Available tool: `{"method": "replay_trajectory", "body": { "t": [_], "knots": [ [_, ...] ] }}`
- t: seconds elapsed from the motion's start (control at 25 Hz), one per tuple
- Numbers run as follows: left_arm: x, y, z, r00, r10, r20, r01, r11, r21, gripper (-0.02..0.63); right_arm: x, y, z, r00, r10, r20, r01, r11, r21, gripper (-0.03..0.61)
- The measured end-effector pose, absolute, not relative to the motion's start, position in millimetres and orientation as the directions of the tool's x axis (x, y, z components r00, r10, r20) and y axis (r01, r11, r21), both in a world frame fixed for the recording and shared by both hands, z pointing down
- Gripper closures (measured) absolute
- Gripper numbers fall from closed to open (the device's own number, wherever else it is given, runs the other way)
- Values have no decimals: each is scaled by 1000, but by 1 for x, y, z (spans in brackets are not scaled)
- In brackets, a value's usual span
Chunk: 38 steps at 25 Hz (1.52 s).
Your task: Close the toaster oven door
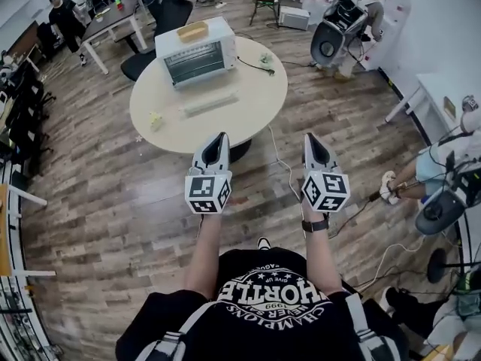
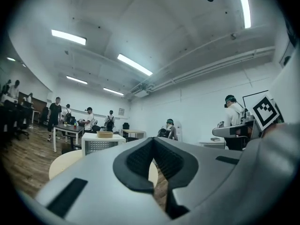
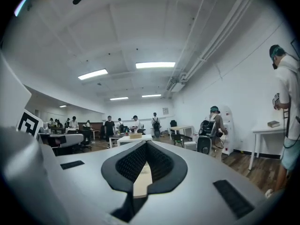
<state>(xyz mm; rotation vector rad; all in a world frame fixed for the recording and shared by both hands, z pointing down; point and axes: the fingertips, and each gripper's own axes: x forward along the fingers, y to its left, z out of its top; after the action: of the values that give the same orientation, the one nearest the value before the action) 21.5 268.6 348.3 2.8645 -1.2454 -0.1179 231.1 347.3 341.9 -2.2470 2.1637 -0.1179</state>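
Wood-plank floor [image 1: 113,201] carries a round pale table [image 1: 248,119] in an open office. Subject item, the toaster oven [image 1: 197,51]: a white box on the far-left part of the tabletop, a tan basket [image 1: 192,30] on its roof, a wire rack showing across its front. Door position cannot be told at this range. Just near of it a pale flat strip [image 1: 210,104] lies on the table. Both the left tongs [image 1: 219,138] and the right tongs [image 1: 311,139] have jaws closed together, nothing gripped, and are held level side by side off the table's near edge. Oven stands well apart, far and left of both.
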Motion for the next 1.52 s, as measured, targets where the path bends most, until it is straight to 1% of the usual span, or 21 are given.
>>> {"method": "replay_trajectory", "body": {
  "t": [0.2, 0.32, 0.6, 0.8, 0.96, 1.08, 1.32, 1.52],
  "knots": [
    [16, 259, 345, 623, -780, -60, -781, -624, 0, 595, 228, 317, 345, -71, -997, 19, -993, 69, -94, 558],
    [18, 257, 347, 599, -799, -50, -800, -599, -19, 595, 226, 304, 349, -118, -993, 29, -988, 115, -100, 558],
    [21, 260, 355, 542, -840, -32, -840, -541, -34, 595, 218, 292, 356, -187, -981, 49, -980, 183, -77, 558],
    [23, 259, 363, 513, -858, -20, -858, -512, -29, 595, 214, 283, 352, -233, -972, 24, -971, 232, -64, 558],
    [17, 256, 367, 504, -864, -5, -864, -504, -22, 594, 205, 273, 360, -262, -964, 44, -963, 259, -76, 558],
    [7, 253, 370, 475, -880, 18, -878, -476, -53, 594, 195, 262, 361, -284, -957, 59, -958, 280, -68, 558],
    [-13, 229, 393, 445, -894, 52, -895, -446, -10, 595, 163, 236, 378, -344, -934, 96, -939, 340, -59, 552],
    [-15, 193, 391, 452, -891, 31, -892, -452, 12, 594, 148, 195, 385, -389, -914, 114, -921, 384, -64, 551]
  ]
}}
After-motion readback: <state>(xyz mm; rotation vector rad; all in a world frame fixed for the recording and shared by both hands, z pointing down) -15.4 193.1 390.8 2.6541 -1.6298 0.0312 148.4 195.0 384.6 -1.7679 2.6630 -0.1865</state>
